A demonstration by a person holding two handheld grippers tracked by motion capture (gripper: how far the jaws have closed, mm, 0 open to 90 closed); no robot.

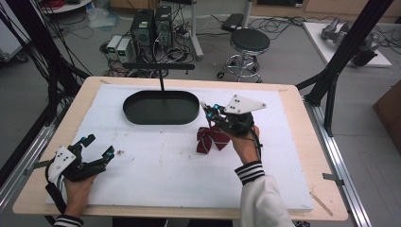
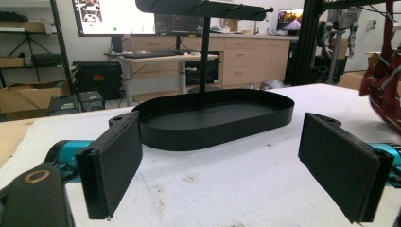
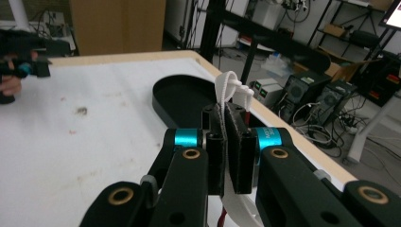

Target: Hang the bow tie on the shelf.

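1. Dark red bag with white string handles hangs just above the white surface, right of middle, under the right gripper.
2. Right gripper's jaws are pinched tight on those handles, so it's carrying the bag.
3. Left gripper sits near the front-left corner, jaws spread wide, nothing in them.
4. Farther back is the black oval tray with its upright post.

A lab: computer towers, cables, monitors.
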